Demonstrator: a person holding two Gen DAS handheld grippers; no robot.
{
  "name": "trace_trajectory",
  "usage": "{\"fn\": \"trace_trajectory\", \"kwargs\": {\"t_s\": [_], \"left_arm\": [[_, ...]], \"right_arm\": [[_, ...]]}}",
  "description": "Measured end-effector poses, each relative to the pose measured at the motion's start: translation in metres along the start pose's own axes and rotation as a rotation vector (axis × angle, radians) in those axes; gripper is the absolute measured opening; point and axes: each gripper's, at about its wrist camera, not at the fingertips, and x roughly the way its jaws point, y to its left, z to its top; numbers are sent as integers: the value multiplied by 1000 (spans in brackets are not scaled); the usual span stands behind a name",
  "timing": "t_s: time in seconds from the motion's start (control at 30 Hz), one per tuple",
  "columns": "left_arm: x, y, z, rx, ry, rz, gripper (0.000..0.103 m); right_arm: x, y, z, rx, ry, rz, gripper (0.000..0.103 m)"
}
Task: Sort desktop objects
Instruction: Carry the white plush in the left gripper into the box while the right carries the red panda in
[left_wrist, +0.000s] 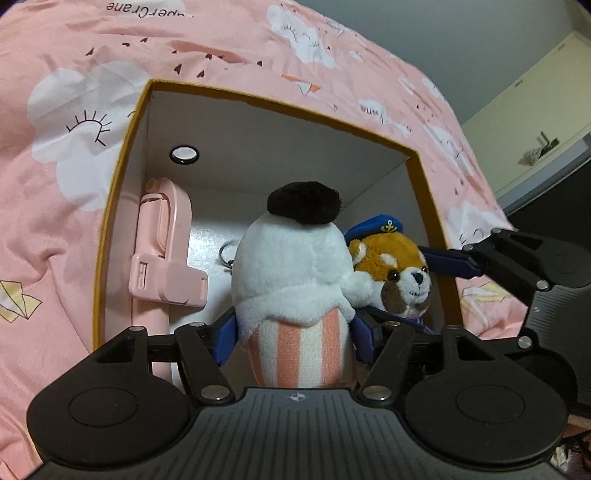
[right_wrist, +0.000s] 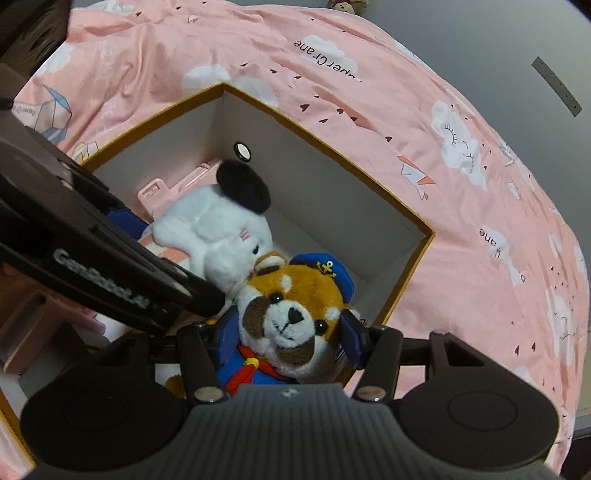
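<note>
Both plush toys are inside the open cardboard box (left_wrist: 122, 173), which sits on a bed with a pink printed quilt (left_wrist: 55, 229); no counter is in view. The left tongs (left_wrist: 295, 332) flank the striped lower body of the white plush (left_wrist: 291, 254); whether the pads press it or stand just clear cannot be told. The right tongs (right_wrist: 286, 334) grip the head of the sailor-capped fox plush (right_wrist: 291, 295), blue pads against both cheeks. A pink folding gadget (left_wrist: 162, 243) lies along the box's wall; a key ring (left_wrist: 226, 254) is behind the white plush. Judgement: sorting is well advanced; releasing both toys and withdrawing remains; anything outside the box is not visible.
</note>
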Motion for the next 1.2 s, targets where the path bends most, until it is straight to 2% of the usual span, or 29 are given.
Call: {"fn": "trace_trajectory", "kwargs": {"t_s": [0.1, 0.37, 0.6, 0.9, 0.97, 1.07, 1.13, 1.2], "left_arm": [[6, -1, -1, 15, 5, 18, 73], [-6, 2, 1, -11, -7, -19, 76], [-37, 0, 4, 37, -46, -46, 76], [-51, -9, 1, 152, -48, 11, 75], [-46, -7, 0, 119, -70, 17, 74], [-38, 0, 3, 8, -144, -29, 73], [-32, 2, 7, -47, -166, -20, 74], [-23, -3, 9, -50, -165, 6, 74]], "right_arm": [[2, 4, 0, -22, 3, -15, 58], [1, 3, -1, -14, -9, -14, 59], [-5, -4, 0, 22, -17, 18, 59], [-8, -9, -2, 53, -20, 49, 59], [-8, -11, -2, 63, -23, 55, 59], [-10, -12, -2, 64, -29, 55, 59], [-11, -12, -3, 61, -31, 57, 59], [-10, -13, -2, 60, -26, 53, 59]]}}
